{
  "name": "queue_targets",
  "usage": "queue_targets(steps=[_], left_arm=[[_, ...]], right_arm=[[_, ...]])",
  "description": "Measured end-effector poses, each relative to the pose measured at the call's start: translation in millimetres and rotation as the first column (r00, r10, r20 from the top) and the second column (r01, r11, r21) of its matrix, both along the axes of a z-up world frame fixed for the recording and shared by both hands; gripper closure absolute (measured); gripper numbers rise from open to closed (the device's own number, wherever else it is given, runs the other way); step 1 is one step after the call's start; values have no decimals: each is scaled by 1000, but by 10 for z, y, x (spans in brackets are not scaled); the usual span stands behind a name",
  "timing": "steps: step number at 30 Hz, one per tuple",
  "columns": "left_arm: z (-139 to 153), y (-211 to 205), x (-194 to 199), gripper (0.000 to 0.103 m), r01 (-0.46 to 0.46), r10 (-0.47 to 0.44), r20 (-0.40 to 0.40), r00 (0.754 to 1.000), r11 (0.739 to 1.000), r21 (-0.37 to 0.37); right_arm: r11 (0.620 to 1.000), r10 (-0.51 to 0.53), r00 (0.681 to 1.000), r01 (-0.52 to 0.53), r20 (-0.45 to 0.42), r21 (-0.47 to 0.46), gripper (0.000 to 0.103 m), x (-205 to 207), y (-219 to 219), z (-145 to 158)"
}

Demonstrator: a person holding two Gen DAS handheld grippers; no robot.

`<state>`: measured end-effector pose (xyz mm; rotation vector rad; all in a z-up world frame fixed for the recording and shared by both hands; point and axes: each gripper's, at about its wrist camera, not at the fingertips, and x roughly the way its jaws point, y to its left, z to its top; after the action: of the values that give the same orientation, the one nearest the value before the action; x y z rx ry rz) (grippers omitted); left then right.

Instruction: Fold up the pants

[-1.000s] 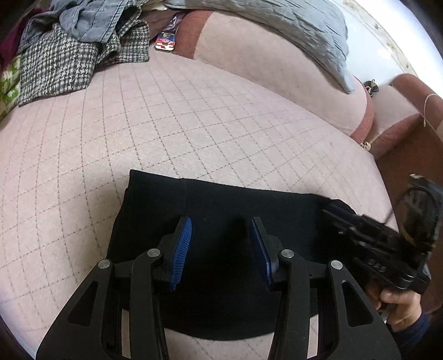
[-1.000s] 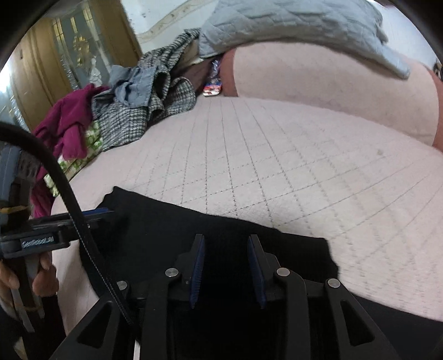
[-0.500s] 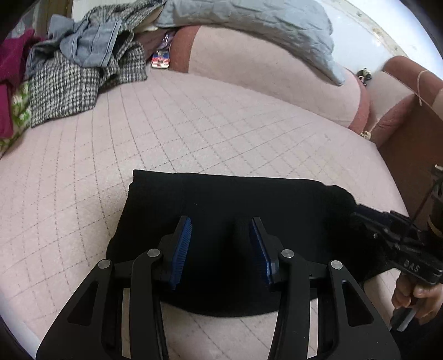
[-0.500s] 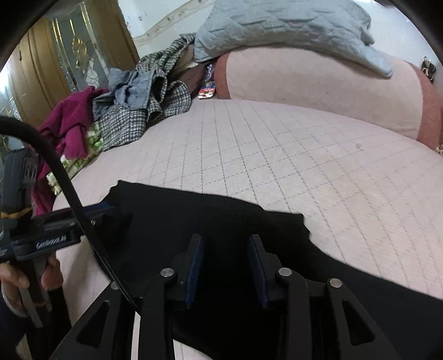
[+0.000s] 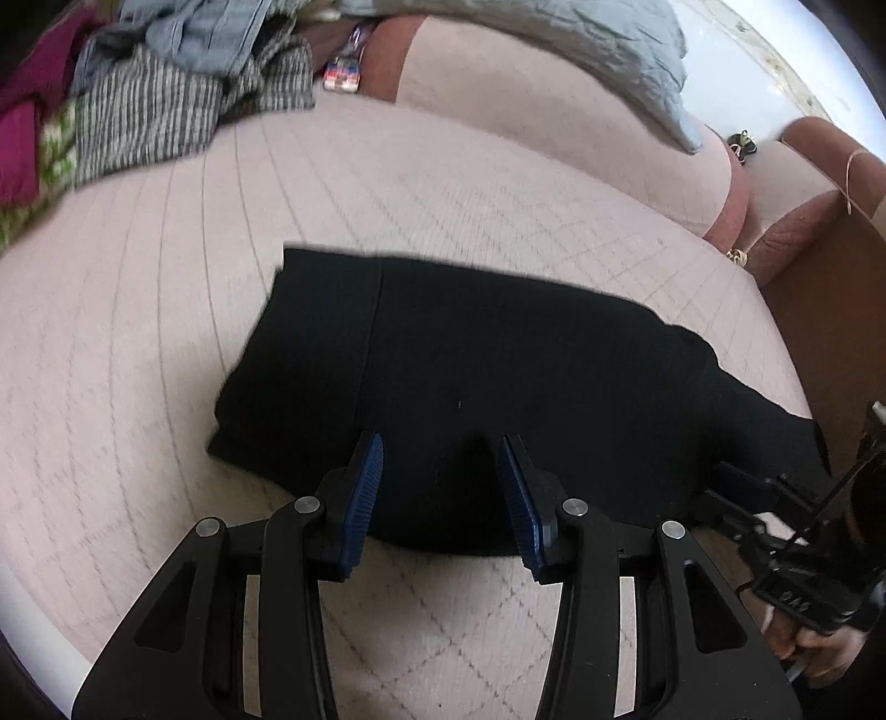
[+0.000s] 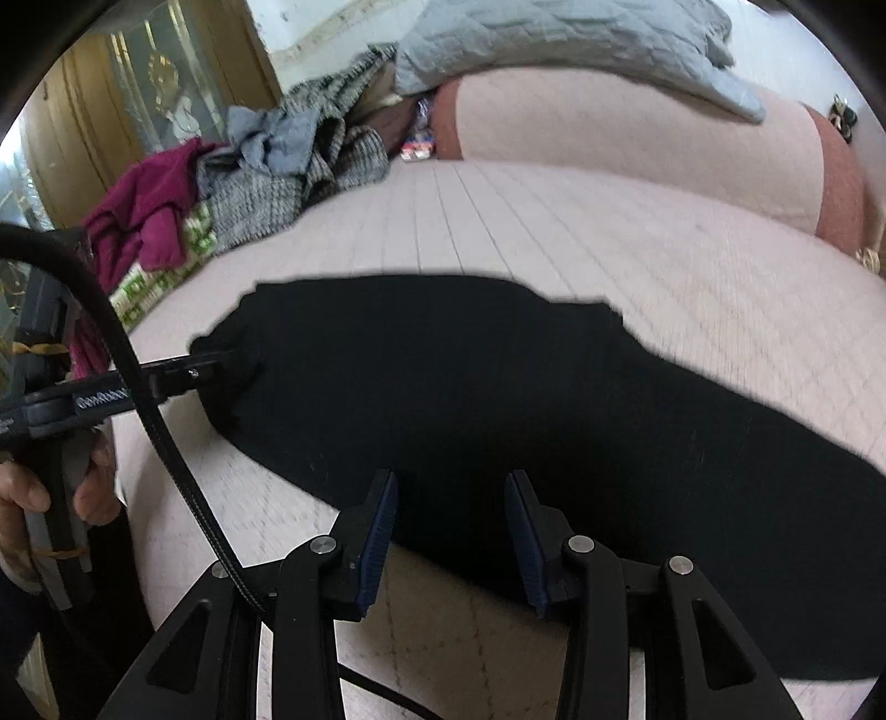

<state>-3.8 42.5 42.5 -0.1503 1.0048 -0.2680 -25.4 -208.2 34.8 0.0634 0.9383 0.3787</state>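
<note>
The black pants (image 5: 498,376) lie folded flat on the pink quilted bed (image 5: 138,387); they also show in the right wrist view (image 6: 443,399). My left gripper (image 5: 440,471) is open and empty, its blue pads over the near edge of the pants. My right gripper (image 6: 451,509) is open and empty, also over the near edge. In the right wrist view the left gripper's tips (image 6: 221,368) sit at the pants' left end; whether they touch is unclear. In the left wrist view the right gripper (image 5: 736,487) is beside the pants' right end.
A pile of clothes (image 5: 166,99) lies at the far left of the bed, also in the right wrist view (image 6: 249,183). A grey quilted pillow (image 5: 581,50) rests on the pink headrest (image 5: 554,127). A wooden cabinet (image 6: 111,127) stands at the left.
Both grippers have drawn back toward the near edge of the pants, so more of the bed shows below them. The pants now lie stretched out wider and flatter.
</note>
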Motion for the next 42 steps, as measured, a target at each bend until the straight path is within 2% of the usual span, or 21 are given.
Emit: queue_targets(steps=[2, 8, 11, 15, 20, 24, 26, 30, 33, 35, 37, 38, 40, 42], left_arm=[[23, -4, -20, 60, 1, -1, 10, 1000, 1000, 0], [119, -55, -122, 60, 0, 0, 25, 1000, 1000, 8], [179, -78, -191, 60, 5, -4, 37, 999, 1000, -9], [231, -1, -224, 60, -23, 24, 30, 999, 999, -50], [278, 242, -222, 60, -70, 69, -13, 998, 988, -134], [242, 431, -201, 60, -116, 107, -61, 992, 978, -172], [236, 517, -172, 60, -150, 140, -67, 988, 973, -175], [253, 702, -77, 60, -215, 206, -62, 977, 956, -198], [191, 748, 49, 60, -223, 208, -92, 974, 954, -201], [139, 724, 135, 60, -206, 189, -108, 976, 961, -186], [104, 707, 200, 60, -194, 177, -110, 978, 967, -165], [112, 702, 209, 60, -189, 174, -103, 979, 968, -165], [170, 707, 181, 60, -182, 171, -73, 983, 965, -188], [244, 726, 138, 60, -179, 176, -34, 984, 964, -198]], right_arm=[[1000, -6, 1000, 6, 21, 4, 63, -37, 2, 2], [998, -35, 999, 35, 0, 48, 64, -93, -149, 110], [991, -91, 996, 91, 2, 103, 63, -173, -394, 195], [988, -111, 994, 108, 18, 112, 61, -265, -551, 288], [995, 15, 996, -23, 85, 95, 57, -315, -239, 368], [984, 174, 974, -178, 145, 19, 57, -305, 311, 337], [972, 232, 961, -233, 147, -10, 57, -254, 580, 278], [960, 281, 949, -280, 141, -29, 57, -110, 859, 151], [951, 307, 942, -301, 134, -68, 57, -6, 966, 38], [948, 316, 939, -307, 132, -84, 62, 65, 992, -17], [953, 299, 946, -290, 124, -86, 94, 145, 980, -21], [960, 280, 952, -276, 124, -48, 97, 175, 949, 19], [966, 253, 959, -258, 130, 24, 98, 173, 870, 144], [960, 273, 950, -280, 152, 27, 98, 83, 872, 264]])
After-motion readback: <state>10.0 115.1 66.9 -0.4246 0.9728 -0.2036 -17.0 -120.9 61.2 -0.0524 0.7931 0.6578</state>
